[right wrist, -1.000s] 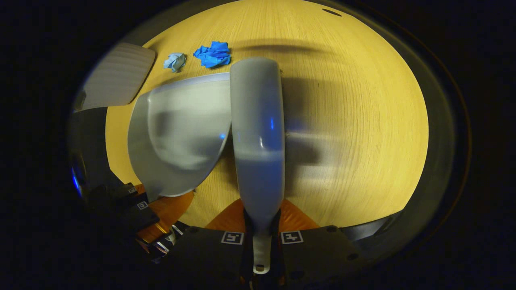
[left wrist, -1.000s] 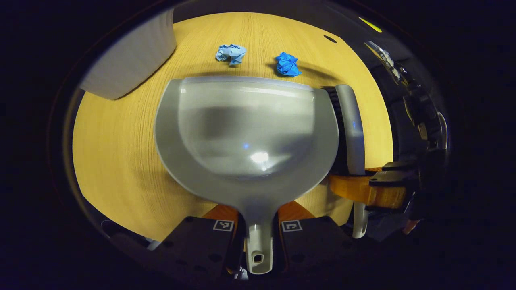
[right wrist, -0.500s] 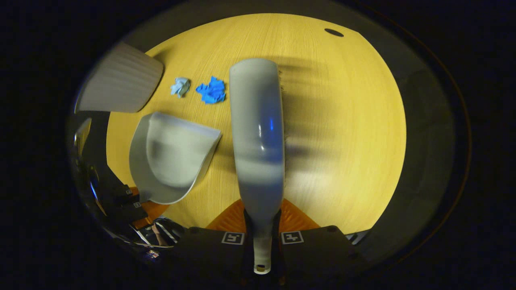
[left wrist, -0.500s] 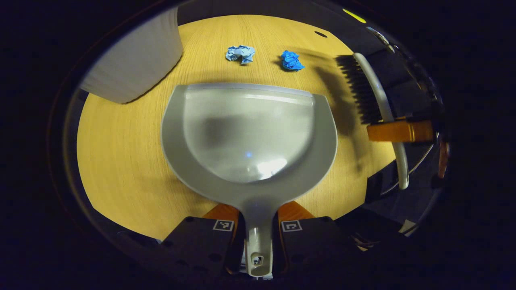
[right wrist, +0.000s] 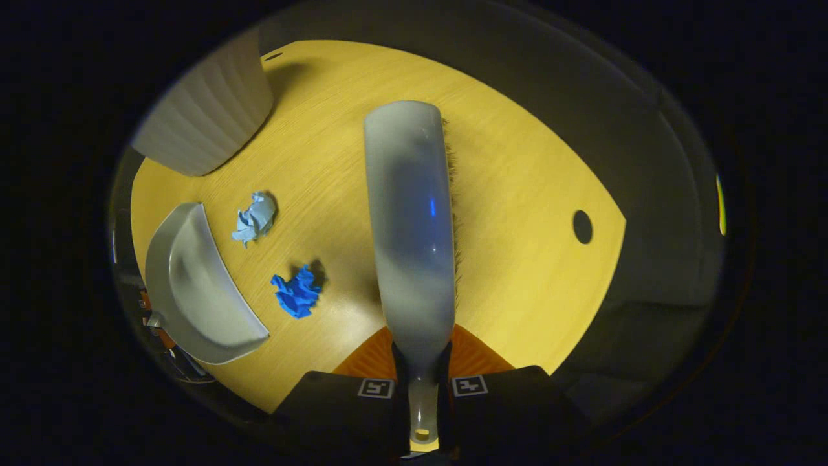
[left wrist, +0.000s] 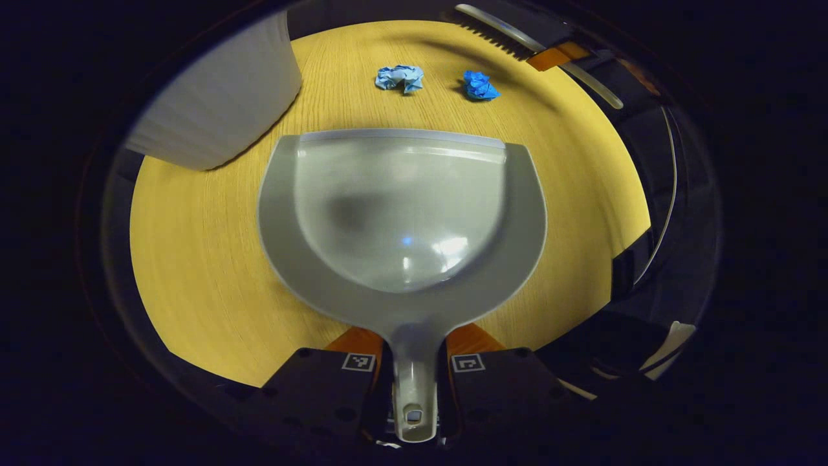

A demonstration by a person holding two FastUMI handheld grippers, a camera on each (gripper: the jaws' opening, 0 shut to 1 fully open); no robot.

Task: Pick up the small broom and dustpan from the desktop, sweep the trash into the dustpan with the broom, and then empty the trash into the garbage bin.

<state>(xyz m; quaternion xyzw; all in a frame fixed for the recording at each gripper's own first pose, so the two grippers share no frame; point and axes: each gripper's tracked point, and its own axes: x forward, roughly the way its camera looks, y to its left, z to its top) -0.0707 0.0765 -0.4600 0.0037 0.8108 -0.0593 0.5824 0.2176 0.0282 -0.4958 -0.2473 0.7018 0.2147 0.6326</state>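
Counts: one grey dustpan (left wrist: 401, 213); one small broom (right wrist: 411, 226); two crumpled paper balls, one pale blue (left wrist: 399, 77), one deep blue (left wrist: 480, 85); one white ribbed bin (left wrist: 220, 103); one wooden worktop (left wrist: 194, 259).

From my left tool (left wrist: 414, 362) I look down its fingers, which clamp the handle of the grey dustpan (left wrist: 401, 213) from both sides. The pan's open edge faces two crumpled wads on the wooden bench (left wrist: 194, 259): a pale blue paper ball (left wrist: 400, 77) and a darker blue paper ball (left wrist: 480, 86). Beyond them, the broom (left wrist: 517, 40) hangs bristles down. The garbage bin (left wrist: 220, 110) stands far left.
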